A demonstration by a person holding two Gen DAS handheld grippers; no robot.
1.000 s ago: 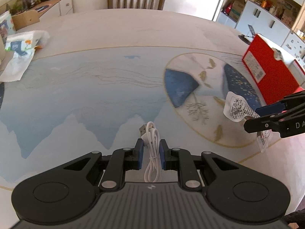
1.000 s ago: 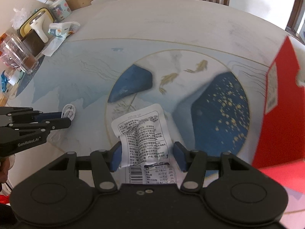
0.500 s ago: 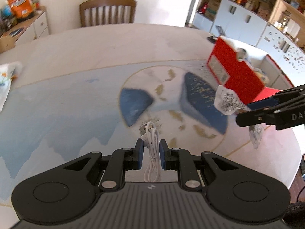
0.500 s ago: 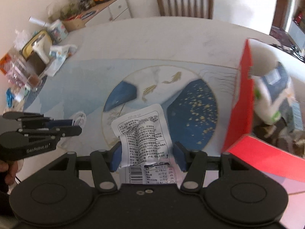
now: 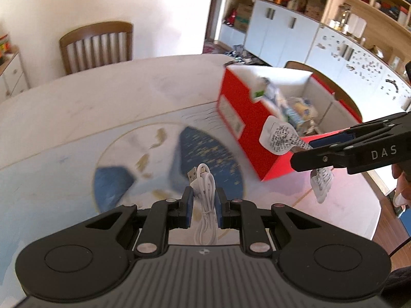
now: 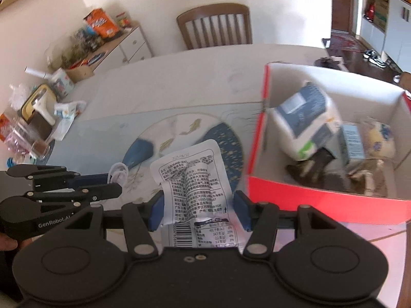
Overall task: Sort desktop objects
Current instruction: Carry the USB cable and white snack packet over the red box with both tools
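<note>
Pinching a coiled white USB cable (image 5: 204,205) between blue pads, the left tongs (image 5: 203,206) are nearly closed, the cable's plug end poking forward above the bench (image 5: 77,107). The right tongs (image 6: 199,211) stand wider and clamp a white snack packet (image 6: 191,187) printed with black text, its top edge curling forward. Both loads hang above the blue-and-white patterned mat (image 5: 51,169). Just right of the packet sits an open red box (image 6: 318,202) with white inner walls, already holding a white-and-blue pack (image 6: 305,118) and other blurred items. The box's near red wall lies close to the right tongs; its far corner is near the bench edge. Beyond, bare pale bench runs to a wooden chair (image 6: 214,25).
</note>
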